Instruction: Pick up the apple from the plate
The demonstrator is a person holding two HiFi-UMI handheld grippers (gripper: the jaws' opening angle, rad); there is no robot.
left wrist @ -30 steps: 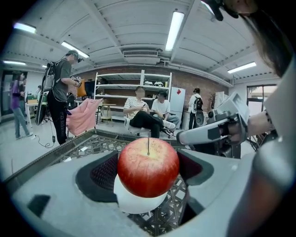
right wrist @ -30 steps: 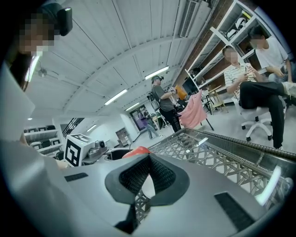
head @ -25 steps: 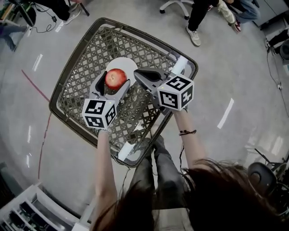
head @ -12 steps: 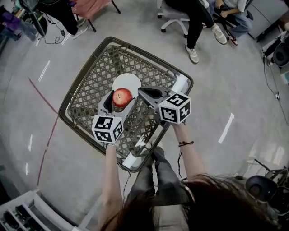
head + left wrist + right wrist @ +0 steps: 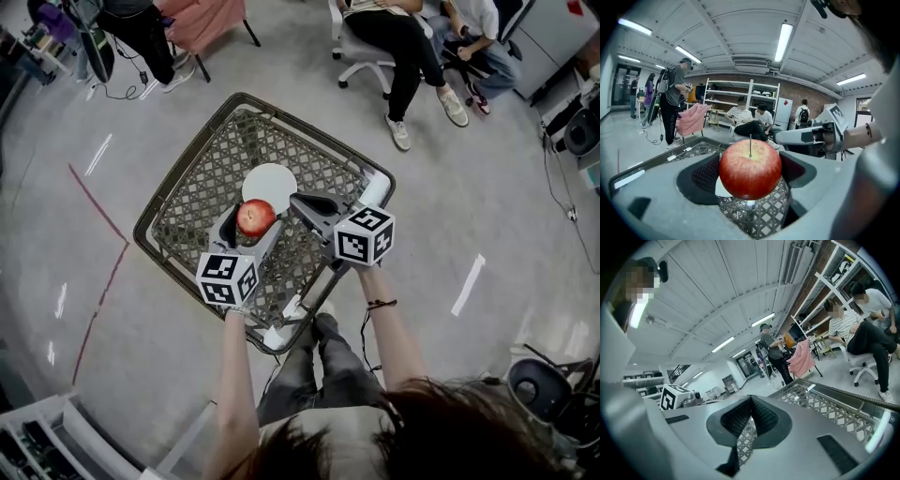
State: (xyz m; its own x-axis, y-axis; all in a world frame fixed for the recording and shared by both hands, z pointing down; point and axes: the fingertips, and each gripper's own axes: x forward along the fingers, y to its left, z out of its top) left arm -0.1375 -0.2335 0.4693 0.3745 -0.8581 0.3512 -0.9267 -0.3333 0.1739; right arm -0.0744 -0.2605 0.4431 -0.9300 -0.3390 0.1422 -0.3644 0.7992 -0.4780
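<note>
A red apple [image 5: 254,217] with its stem up is clamped between the jaws of my left gripper [image 5: 249,223], which is shut on it. It hangs above the cart's mesh, just on the near side of the white plate [image 5: 270,183]. In the left gripper view the apple [image 5: 750,168] fills the gap between the jaws, with a sliver of the plate [image 5: 721,190] below it. My right gripper [image 5: 296,200] hovers just to the right of the apple, shut with nothing in it. Its padded jaws [image 5: 749,401] meet in the right gripper view.
The plate lies in a mesh shopping cart [image 5: 187,159] standing on a grey floor. Seated people [image 5: 403,33] and office chairs are beyond the cart at the top right. A chair draped in pink cloth [image 5: 202,19] is at the top left. Red tape [image 5: 98,202] marks the floor on the left.
The left gripper has carried the apple off the plate toward me, so more of the bare plate shows. The right gripper has stayed shut beside it.
</note>
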